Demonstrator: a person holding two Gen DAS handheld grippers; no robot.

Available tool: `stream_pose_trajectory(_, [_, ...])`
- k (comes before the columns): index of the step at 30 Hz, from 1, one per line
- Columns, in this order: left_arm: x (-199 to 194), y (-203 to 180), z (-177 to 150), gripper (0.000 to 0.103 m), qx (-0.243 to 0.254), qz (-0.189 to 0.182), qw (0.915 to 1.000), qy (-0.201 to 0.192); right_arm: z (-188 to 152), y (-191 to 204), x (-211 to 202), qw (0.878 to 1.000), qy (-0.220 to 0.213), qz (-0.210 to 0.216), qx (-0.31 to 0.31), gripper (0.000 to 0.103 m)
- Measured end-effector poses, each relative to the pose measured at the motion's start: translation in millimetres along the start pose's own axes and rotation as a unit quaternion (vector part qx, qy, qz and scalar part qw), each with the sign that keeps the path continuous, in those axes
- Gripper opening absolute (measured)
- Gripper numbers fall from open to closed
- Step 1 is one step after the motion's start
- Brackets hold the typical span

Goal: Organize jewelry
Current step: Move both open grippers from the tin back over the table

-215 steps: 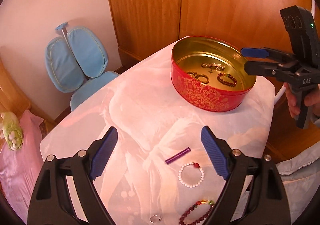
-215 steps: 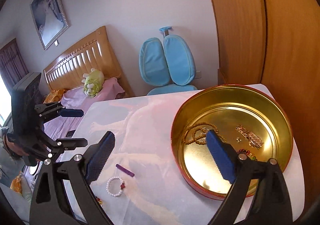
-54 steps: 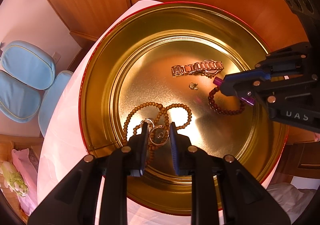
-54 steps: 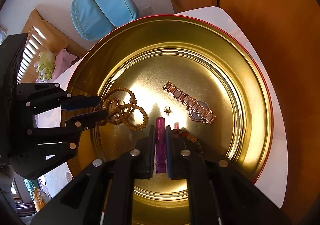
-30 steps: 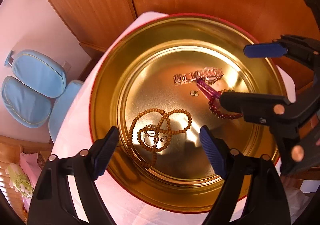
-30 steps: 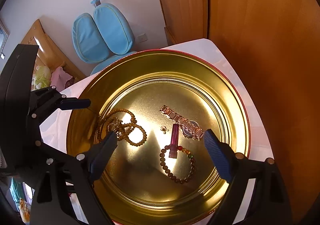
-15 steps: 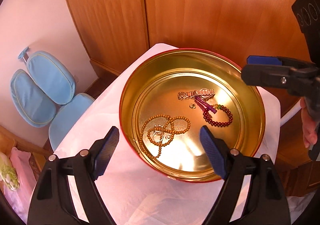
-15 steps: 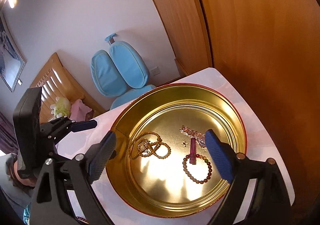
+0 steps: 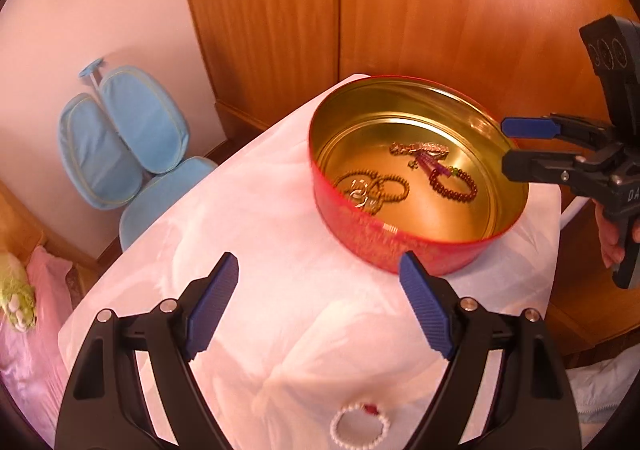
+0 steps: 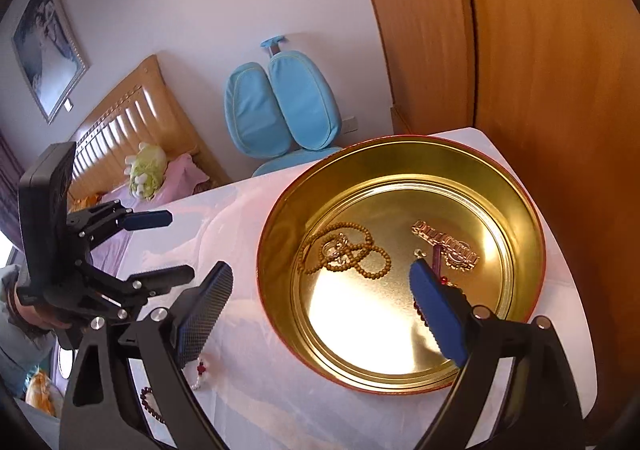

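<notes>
Tin (image 9: 400, 246) sits at the far end of my worktop (image 9: 280, 250), holding a wood bead strand (image 10: 344, 250), watch (image 10: 448, 240), purple tube (image 9: 434, 166) and dark red bracelet (image 9: 454, 186). Both my grippers are empty, fingers spread wide: left gripper (image 9: 320, 306) over bare cloth, right gripper (image 10: 320, 314) above the tin's near rim. White bead bracelet (image 9: 359, 428) lies loose at the near edge, another dark bead string (image 10: 150, 404) beside it. Next pick, I judge: come low, straddle one side of the white loop, close gently so beads don't skid.
</notes>
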State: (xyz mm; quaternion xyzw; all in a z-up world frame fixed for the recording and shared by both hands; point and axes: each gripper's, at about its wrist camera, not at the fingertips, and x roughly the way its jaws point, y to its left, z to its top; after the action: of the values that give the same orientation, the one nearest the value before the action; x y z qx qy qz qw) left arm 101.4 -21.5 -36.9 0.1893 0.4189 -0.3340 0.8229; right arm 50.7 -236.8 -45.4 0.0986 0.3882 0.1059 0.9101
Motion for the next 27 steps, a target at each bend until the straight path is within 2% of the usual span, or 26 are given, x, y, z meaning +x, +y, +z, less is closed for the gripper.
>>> stream_pose_trajectory(4, [-16, 5, -29, 0.081, 0.005, 0.025, 0.9997, -0.006, -13, 25, 3, 0.999, 0.013, 0.027, -0.037, 0.091])
stream_pose_trajectory(8, [-18, 6, -58, 0.081, 0.018, 0.043, 0.9987, 0.018, -22, 56, 14, 0.995, 0.034, 0.045, -0.087, 0.091])
stream_pose_trajectory(17, [-27, 11, -124, 0.081, -0.007, 0.051, 0.9966, 0.064, -38, 111, 41, 0.979, 0.065, 0.092, -0.168, 0.091])
stream_pose_trajectory(21, [-29, 10, -148, 0.081, -0.021, 0.026, 0.9962, 0.081, -54, 130, 61, 0.97, 0.098, 0.108, -0.192, 0.091])
stream_pose_trajectory(27, [-26, -11, -184, 0.081, 0.028, 0.012, 0.9933, 0.112, -90, 154, 98, 0.954, 0.151, 0.082, -0.246, 0.091])
